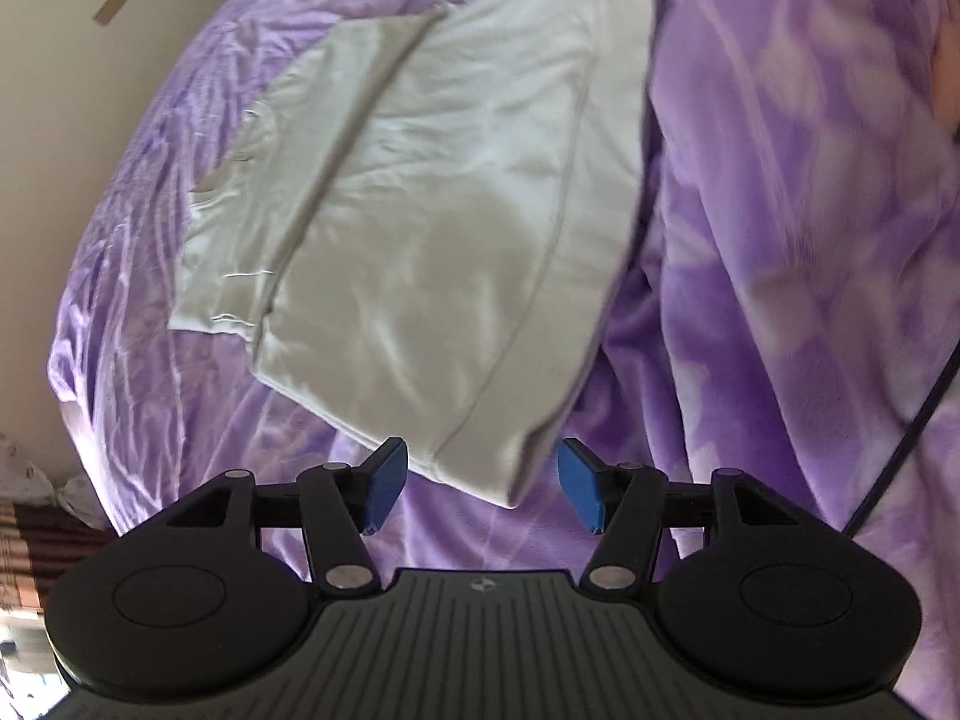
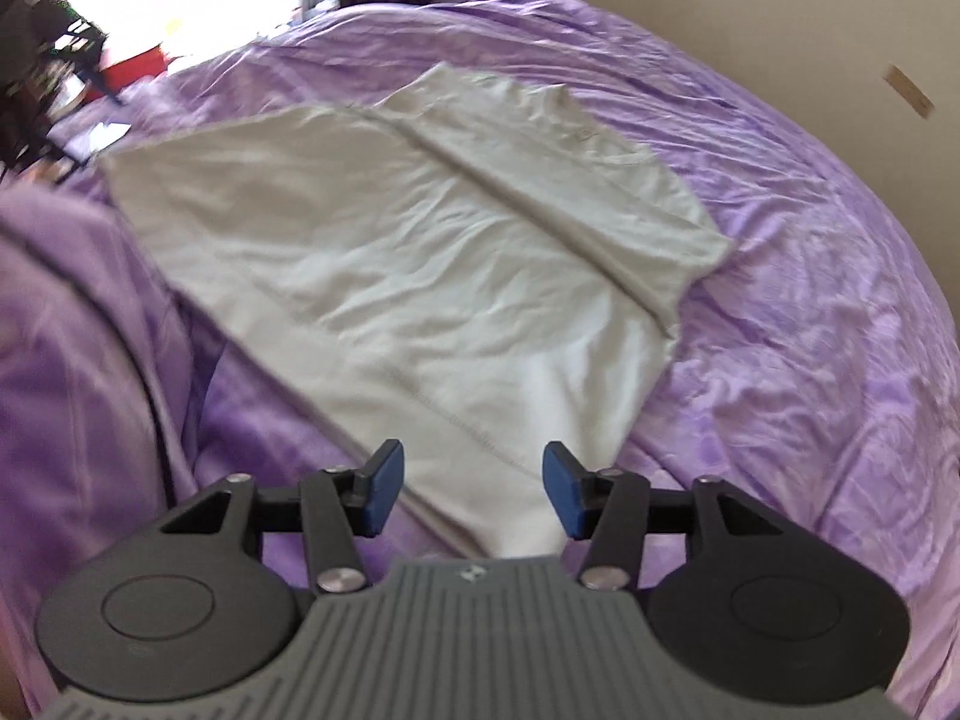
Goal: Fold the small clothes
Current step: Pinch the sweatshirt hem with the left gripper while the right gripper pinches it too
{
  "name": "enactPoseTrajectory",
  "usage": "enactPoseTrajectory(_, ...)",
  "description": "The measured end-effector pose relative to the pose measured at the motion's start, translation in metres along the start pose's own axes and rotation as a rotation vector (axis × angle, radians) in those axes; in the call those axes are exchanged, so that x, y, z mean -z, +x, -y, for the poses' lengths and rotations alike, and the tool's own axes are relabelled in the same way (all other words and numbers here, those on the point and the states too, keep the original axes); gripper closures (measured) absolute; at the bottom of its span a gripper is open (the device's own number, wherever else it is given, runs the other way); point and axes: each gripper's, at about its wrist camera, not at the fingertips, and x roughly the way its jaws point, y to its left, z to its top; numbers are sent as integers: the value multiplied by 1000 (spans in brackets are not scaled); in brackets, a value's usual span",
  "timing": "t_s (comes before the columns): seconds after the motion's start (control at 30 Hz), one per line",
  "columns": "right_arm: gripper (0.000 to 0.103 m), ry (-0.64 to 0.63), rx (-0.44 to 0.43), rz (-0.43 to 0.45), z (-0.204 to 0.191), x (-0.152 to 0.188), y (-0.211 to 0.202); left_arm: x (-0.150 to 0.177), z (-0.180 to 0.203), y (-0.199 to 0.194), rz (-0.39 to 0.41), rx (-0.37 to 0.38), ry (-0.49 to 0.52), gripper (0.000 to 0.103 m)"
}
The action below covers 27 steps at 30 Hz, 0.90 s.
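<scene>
A pale grey-white t-shirt (image 1: 432,228) lies flat on the purple bedspread (image 1: 180,276), with one side folded over along a long crease. My left gripper (image 1: 483,489) hovers over the shirt's near hem corner; its blue pads (image 1: 387,486) stand apart on either side of that corner without pressing it. In the right wrist view the same t-shirt (image 2: 420,252) spreads out ahead. My right gripper (image 2: 474,492) is open above the other near corner, and the cloth lies between the blue pads (image 2: 567,495), apart from them.
A purple sleeve (image 1: 810,210) of the person fills the right of the left wrist view, with a dark cable (image 1: 900,438) across it. A pale wall (image 2: 840,30) borders the bed. Cluttered furniture and a red object (image 2: 135,66) stand beyond the bed's far left corner.
</scene>
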Motion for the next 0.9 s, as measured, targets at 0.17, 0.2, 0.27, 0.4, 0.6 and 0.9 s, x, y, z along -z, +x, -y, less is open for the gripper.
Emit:
enactPoseTrajectory(0.17,48,-72,-4,-14,-10,2,10,1,12,17,-18,-17,64,34)
enactPoseTrajectory(0.2,48,-87,2,-17,-12,2,11,0,12,20,-19,-22,67,35)
enactPoseTrajectory(0.27,48,-123,8,-36,-13,5,13,-1,14,26,-18,-28,66,35)
enactPoseTrajectory(0.4,48,-253,52,-75,-23,12,16,-2,15,34,-18,-36,51,44)
enactPoseTrajectory(0.6,52,-462,179,-126,-35,25,30,-1,11,28,-7,-48,-25,83)
enactPoseTrajectory(0.9,103,-600,268,-111,-48,32,37,-4,-15,2,90,-147,-213,99)
